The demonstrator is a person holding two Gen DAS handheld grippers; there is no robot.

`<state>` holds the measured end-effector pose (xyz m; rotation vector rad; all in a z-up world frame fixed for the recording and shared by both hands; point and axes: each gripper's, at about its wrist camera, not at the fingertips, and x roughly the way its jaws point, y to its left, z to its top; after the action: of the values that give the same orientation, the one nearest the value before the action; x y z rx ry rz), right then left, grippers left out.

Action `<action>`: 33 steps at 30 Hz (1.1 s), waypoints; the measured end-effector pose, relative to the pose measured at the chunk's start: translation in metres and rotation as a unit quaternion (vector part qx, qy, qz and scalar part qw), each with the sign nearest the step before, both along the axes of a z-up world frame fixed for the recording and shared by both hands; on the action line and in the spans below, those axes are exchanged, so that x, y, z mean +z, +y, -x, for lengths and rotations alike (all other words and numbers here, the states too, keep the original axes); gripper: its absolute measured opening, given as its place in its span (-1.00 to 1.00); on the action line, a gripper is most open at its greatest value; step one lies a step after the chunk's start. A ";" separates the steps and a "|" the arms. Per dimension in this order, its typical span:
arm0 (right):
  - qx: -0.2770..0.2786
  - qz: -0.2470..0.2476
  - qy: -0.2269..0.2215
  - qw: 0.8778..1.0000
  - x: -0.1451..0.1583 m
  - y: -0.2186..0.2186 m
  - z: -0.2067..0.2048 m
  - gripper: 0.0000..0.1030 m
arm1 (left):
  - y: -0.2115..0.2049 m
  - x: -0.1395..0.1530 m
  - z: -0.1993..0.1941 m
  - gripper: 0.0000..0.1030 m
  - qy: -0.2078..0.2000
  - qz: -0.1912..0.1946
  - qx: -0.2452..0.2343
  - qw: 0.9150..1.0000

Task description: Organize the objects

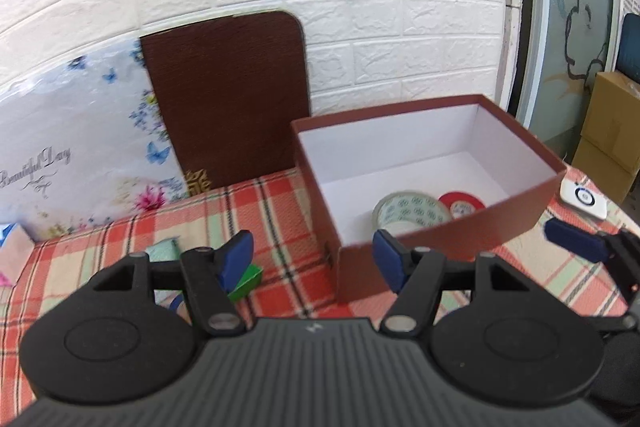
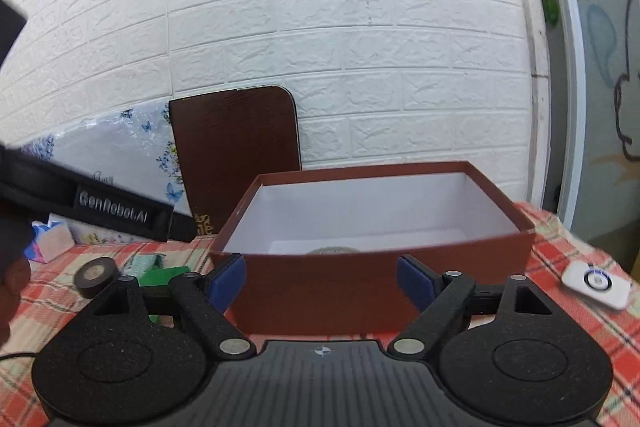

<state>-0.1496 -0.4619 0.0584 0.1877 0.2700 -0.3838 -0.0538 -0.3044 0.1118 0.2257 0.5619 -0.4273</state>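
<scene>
Right wrist: box (image 2: pixel 360 291) hides a tape roll, probably | both tongs (image 2: pixel 320 279) wide, empty

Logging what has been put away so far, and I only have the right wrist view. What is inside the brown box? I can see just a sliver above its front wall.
Observer: Two rolls lie on the floor of the brown box: a patterned tape roll and a red tape roll.
Reviewer: Are they stacked?
Observer: No. They lie flat, side by side, close to the front wall.
Reviewer: Is the left hand-held gripper carrying anything?
Observer: No. The left hand-held gripper is open, with nothing between its pads.
</scene>
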 end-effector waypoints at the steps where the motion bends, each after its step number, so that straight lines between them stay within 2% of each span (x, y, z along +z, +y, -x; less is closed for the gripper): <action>1: 0.002 -0.011 -0.002 1.000 0.001 0.001 0.006 0.60 | 0.005 -0.001 0.004 0.32 0.003 -0.001 0.004 1.000; 6: 0.020 -0.072 -0.009 0.997 0.008 0.008 0.030 0.60 | 0.031 -0.005 0.025 0.32 0.010 0.000 0.027 1.000; 11: 0.027 -0.105 -0.012 0.994 0.011 0.020 0.044 0.60 | 0.049 -0.008 0.045 0.41 0.000 -0.005 0.043 0.999; 22: 0.031 -0.098 -0.025 0.994 0.023 0.052 0.068 0.60 | 0.072 -0.009 0.077 0.48 -0.020 -0.012 0.049 0.999; 33: 0.036 -0.087 -0.026 0.995 0.029 0.068 0.072 0.60 | 0.081 -0.009 0.092 0.53 -0.031 -0.010 0.047 0.998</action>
<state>-0.2221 -0.3944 0.0871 0.3571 0.2574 -0.2837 -0.1461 -0.2230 0.1029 0.2300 0.5146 -0.3220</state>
